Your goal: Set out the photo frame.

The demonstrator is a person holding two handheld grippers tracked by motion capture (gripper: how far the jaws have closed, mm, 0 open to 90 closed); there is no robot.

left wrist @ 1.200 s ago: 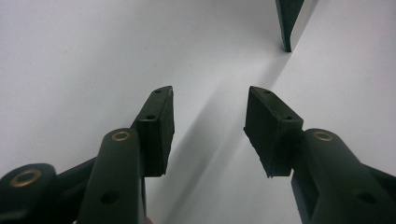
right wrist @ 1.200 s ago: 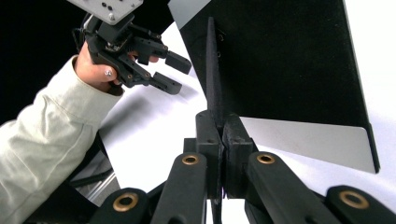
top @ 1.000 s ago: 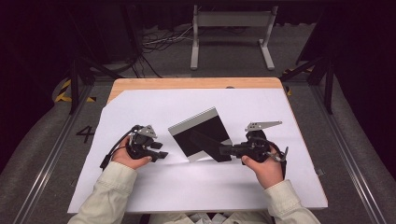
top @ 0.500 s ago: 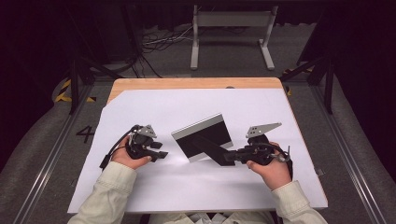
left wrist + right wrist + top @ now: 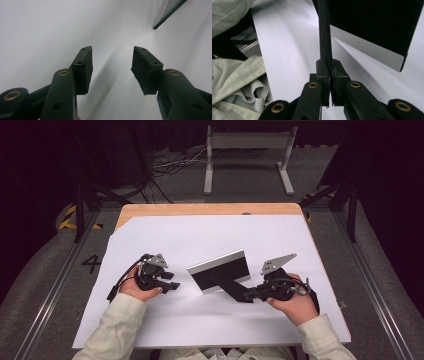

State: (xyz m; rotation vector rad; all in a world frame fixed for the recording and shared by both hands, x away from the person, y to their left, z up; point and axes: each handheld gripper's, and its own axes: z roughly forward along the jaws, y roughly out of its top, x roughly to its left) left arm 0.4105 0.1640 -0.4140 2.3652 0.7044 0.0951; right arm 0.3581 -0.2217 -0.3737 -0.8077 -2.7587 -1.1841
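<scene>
A small picture frame [image 5: 220, 270] with a silver edge and a black back stands tilted on the white sheet at the table's middle. A black strut [image 5: 234, 289] runs from its back toward the right. My right gripper [image 5: 250, 295] is shut on that strut's end. In the right gripper view the thin strut [image 5: 325, 37] rises from between the closed pads to the frame's dark back [image 5: 372, 22]. My left gripper [image 5: 172, 281] rests left of the frame, open and holding nothing. Its view has wide-apart pads [image 5: 85, 67] over bare sheet and a frame corner [image 5: 167, 12] at the top right.
A large white sheet [image 5: 200, 235] covers most of the wooden table [image 5: 200, 209]. Pale sleeves [image 5: 234, 82] come in from the near edge. Beyond the table stand a metal stand [image 5: 247, 155] and cables on a dark floor.
The frame has swung round on its strut: its outline is now flatter and its top edge lower and more level. The right gripper has kept its hold. The left gripper has not moved.
</scene>
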